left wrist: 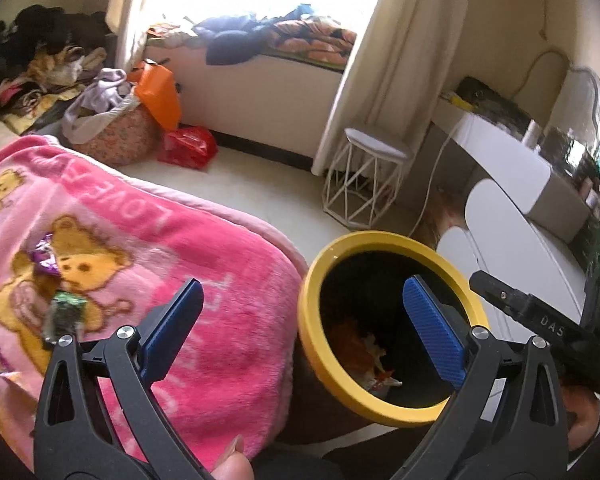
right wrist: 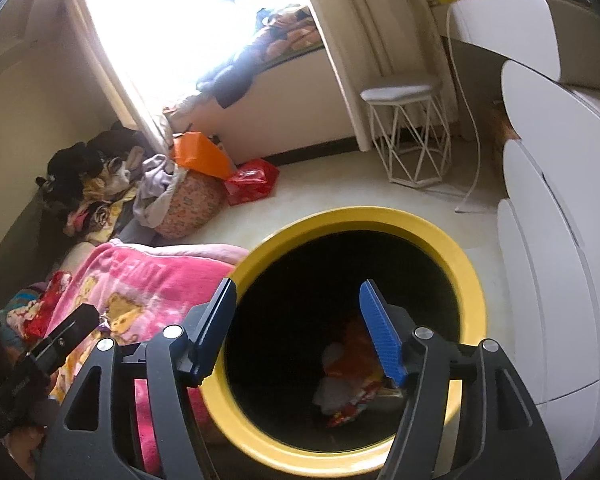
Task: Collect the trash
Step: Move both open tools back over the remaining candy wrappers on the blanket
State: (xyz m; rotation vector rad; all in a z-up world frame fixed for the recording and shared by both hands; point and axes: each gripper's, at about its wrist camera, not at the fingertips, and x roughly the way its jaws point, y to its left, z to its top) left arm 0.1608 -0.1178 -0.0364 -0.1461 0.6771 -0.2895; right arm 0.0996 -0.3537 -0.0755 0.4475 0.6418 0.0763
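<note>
A yellow-rimmed black bin [left wrist: 392, 240] [right wrist: 476, 276] stands on the floor beside the bed, with red and white wrappers [right wrist: 352, 380] [left wrist: 374, 356] at its bottom. My left gripper [left wrist: 304, 300] is open and empty, over the edge between the pink bear blanket [left wrist: 228, 280] and the bin. My right gripper [right wrist: 298, 300] hangs open above the bin's mouth with nothing between its fingers; part of it shows in the left wrist view [left wrist: 540, 320]. On the blanket lie a purple wrapper [left wrist: 44, 258] and a green wrapper [left wrist: 66, 314], left of the left gripper.
A white wire stool [left wrist: 364, 184] [right wrist: 412, 132] stands by the curtain. White drawers [right wrist: 560, 260] sit right of the bin. A laundry basket [left wrist: 116, 136], an orange bag [left wrist: 160, 96] and a red bag [left wrist: 188, 146] sit on the floor by the window bench. Clothes pile up at far left.
</note>
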